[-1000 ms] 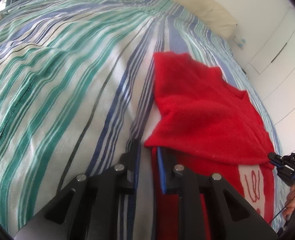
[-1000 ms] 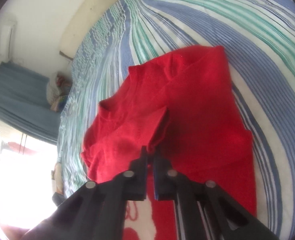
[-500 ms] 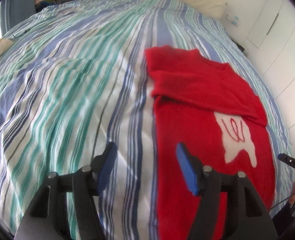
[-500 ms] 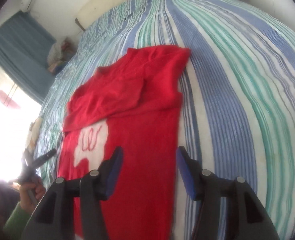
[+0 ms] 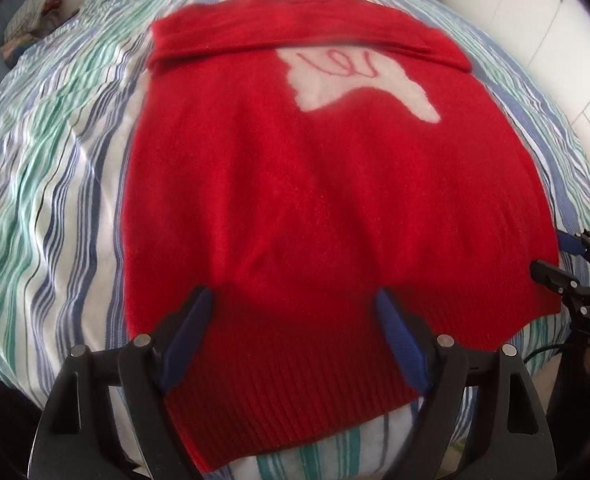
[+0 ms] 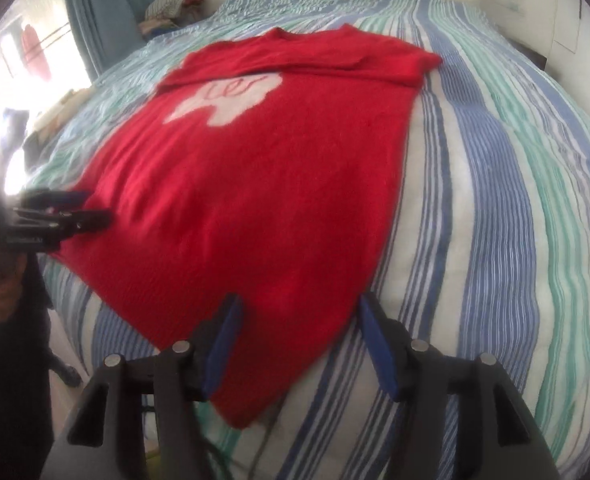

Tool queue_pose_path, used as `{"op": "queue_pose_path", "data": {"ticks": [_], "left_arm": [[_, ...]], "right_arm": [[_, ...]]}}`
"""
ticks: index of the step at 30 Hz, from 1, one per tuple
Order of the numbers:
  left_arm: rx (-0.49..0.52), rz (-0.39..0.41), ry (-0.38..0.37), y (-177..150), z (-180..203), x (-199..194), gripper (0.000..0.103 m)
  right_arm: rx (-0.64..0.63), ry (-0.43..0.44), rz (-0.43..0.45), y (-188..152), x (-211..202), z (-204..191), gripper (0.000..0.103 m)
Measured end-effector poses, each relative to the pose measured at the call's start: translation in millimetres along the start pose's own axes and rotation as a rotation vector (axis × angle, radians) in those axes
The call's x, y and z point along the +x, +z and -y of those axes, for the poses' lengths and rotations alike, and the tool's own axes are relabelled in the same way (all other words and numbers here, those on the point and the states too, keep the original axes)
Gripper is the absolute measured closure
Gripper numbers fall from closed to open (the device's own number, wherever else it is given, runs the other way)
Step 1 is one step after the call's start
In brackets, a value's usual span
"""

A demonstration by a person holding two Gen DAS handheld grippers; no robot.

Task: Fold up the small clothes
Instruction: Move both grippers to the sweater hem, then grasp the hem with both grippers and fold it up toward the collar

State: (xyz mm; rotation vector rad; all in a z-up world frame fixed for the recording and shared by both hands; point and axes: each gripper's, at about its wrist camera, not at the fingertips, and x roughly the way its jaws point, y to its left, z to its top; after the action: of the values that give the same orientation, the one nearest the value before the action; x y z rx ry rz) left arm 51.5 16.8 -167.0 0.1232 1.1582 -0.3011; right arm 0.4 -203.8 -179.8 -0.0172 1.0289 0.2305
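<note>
The left gripper (image 5: 293, 334) sits at the bottom centre of the left wrist view with its jaws spread wide and nothing between them; the blue-padded fingers (image 5: 187, 336) frame the ribbed hem of the red sweater (image 5: 315, 184). The right gripper (image 6: 297, 340) occupies the bottom centre of the right wrist view, likewise spread wide and empty, positioned over the hem corner nearest the lens. Each gripper also appears at the edge of the other's view: the right one at the right edge of the left wrist view, the left one at the left edge of the right wrist view, both close to the sweater's side edges. The sweater is a fuzzy knit, lying flat in the centre of both frames, with its upper portion folded across and a white patch (image 5: 359, 76) bearing red stitching below the fold. It rests on a bed (image 6: 495, 168) covered in blue, green and white striped fabric. A blue curtain (image 6: 107, 12) hangs in the upper left of the right wrist view, beside a pile of clothes (image 6: 171, 8).
</note>
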Motion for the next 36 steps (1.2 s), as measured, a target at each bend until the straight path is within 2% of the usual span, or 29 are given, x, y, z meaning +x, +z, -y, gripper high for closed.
{"op": "queue_pose_path", "data": {"ticks": [10, 15, 21, 24, 27, 31, 36], "left_arm": [[-0.011, -0.005, 0.032, -12, 1, -3, 0.013], [-0.017, -0.015, 0.031, -16, 0, -8, 0.012], [-0.119, 0.009, -0.026, -23, -18, -37, 0.012], [-0.175, 0.022, 0.009, -26, -38, -46, 0.012], [-0.215, -0.003, 0.07, -28, -56, -46, 0.012], [-0.272, -0.03, 0.02, -32, -74, -48, 0.012], [-0.243, -0.105, 0.031, -36, -68, -33, 0.012]], "right_arm": [[0.014, -0.001, 0.02, -5, -2, 0, 0.033], [0.015, 0.005, 0.024, -1, 0, -1, 0.033], [0.021, 0.008, 0.028, -2, -1, -1, 0.032], [0.028, 0.019, 0.031, -3, -2, 1, 0.032], [0.024, 0.017, 0.031, -4, -1, -1, 0.03], [0.032, 0.022, 0.018, -1, -5, -2, 0.03], [0.138, 0.097, 0.018, -3, -33, 13, 0.03]]}}
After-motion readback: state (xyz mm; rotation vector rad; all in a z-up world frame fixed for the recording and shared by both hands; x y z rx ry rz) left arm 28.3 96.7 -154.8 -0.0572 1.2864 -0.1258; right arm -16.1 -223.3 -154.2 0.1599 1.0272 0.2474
